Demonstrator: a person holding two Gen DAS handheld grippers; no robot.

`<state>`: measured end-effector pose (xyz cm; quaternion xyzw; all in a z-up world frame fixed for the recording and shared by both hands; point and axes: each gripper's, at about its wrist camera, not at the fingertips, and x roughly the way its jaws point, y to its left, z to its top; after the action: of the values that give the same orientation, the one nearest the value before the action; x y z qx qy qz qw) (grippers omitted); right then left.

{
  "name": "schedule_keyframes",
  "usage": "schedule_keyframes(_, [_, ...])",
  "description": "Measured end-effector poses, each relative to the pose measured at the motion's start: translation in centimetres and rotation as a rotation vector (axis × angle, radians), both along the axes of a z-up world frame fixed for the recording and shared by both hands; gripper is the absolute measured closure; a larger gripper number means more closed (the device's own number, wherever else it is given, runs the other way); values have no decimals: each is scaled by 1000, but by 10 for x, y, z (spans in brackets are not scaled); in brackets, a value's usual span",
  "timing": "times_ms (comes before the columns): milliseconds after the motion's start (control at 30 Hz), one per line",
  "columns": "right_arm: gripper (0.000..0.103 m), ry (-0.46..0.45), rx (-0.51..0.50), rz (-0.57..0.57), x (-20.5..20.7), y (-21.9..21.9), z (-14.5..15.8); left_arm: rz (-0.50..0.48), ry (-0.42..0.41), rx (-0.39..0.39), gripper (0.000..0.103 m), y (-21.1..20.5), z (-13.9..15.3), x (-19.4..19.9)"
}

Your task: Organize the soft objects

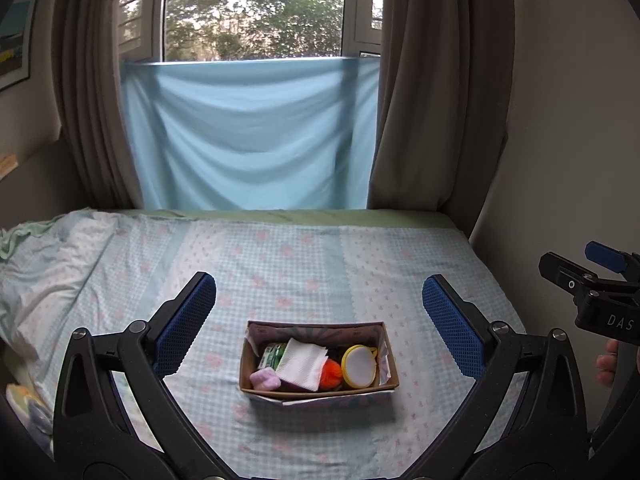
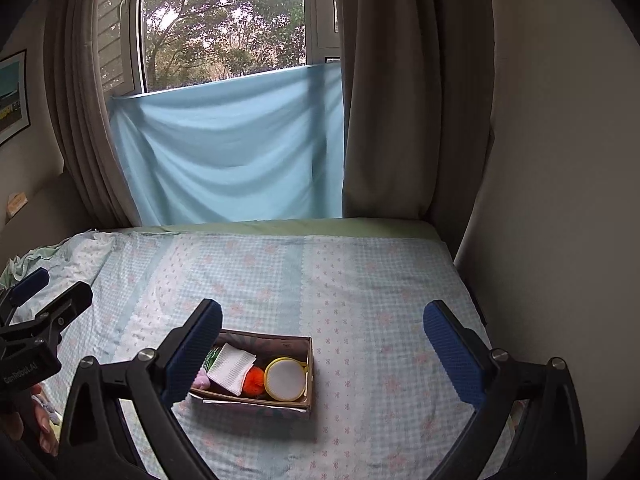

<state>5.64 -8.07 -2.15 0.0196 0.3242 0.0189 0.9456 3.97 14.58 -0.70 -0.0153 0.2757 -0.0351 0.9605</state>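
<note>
Right wrist: left finger (image 2: 192, 354) hides box's (image 2: 308, 364) left end.

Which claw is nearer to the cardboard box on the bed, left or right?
Left, slightly. The left claw is centred on the cardboard box, open above it. The right claw hangs open off to the box's right side.

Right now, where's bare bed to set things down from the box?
Bare sheet right of the box toward the wall, and beyond it up to the blue cloth. Crowded: inside the box, and the rumpled bedding at left.
</note>
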Motion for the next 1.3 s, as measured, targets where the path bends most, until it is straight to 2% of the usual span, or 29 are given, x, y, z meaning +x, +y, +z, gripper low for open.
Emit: schedule_keyframes(1300, [2,-16,-7,-15,-1,-8,7,-6,-37,9,0,-6,5,-2])
